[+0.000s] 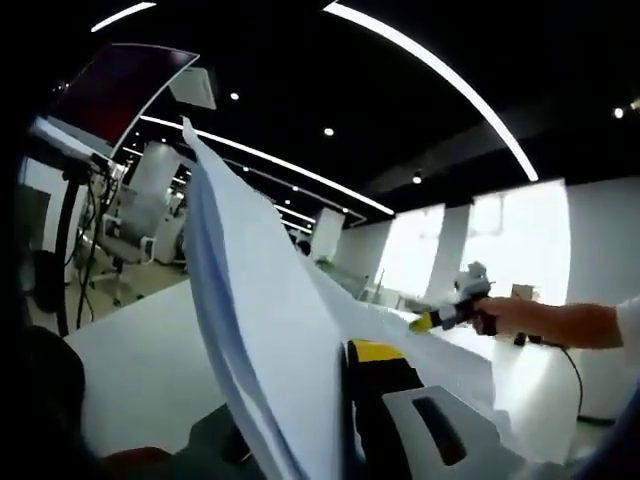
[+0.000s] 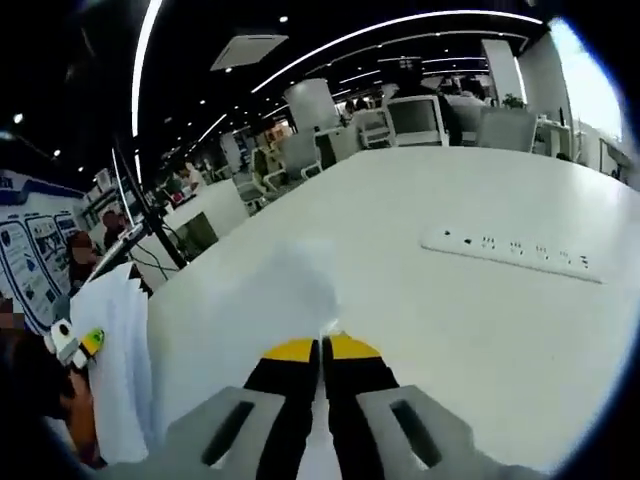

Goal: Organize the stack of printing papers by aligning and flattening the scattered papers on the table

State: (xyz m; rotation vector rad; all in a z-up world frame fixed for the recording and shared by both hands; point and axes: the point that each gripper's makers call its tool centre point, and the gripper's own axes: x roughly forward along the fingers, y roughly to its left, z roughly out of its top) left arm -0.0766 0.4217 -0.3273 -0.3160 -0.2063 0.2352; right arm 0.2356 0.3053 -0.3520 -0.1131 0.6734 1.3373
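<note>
- Two grippers hold one sheaf of papers [image 1: 270, 330] between them, lifted off the white table [image 2: 480, 330] and hanging as a long sagging span
- Left gripper [image 1: 345, 400] sits at one end of the papers: in the left gripper view the sheets rise on edge between its jaws, with a yellow-tipped jaw pressed against the near face, so it pinches the papers
- Right gripper [image 2: 321, 350] shows its two yellow-tipped jaws pressed together in the right gripper view, with a thin white edge of the papers [image 2: 270, 300] caught at the tips; I judge it pinches the far end of the same sheaf
- From the left gripper, the long axis of the papers runs away toward the right gripper [image 1: 445, 316], which a hand [image 1: 497, 315] holds well apart at the far end
- From the right gripper, the papers stretch toward the left gripper [image 2: 78, 342], near the table's edge, where the sheets [image 2: 115, 360] hang upright
- Both grippers are equally placed, one at each end of the papers, so neither is nearer; lowering the sheaf flat likely calls for both ends to come down level onto the table
- On the table beyond the right gripper lies a long white power strip [image 2: 515, 253], well apart from the papers
- Sheet edges at the left gripper look uneven, so alignment seems not yet done
</note>
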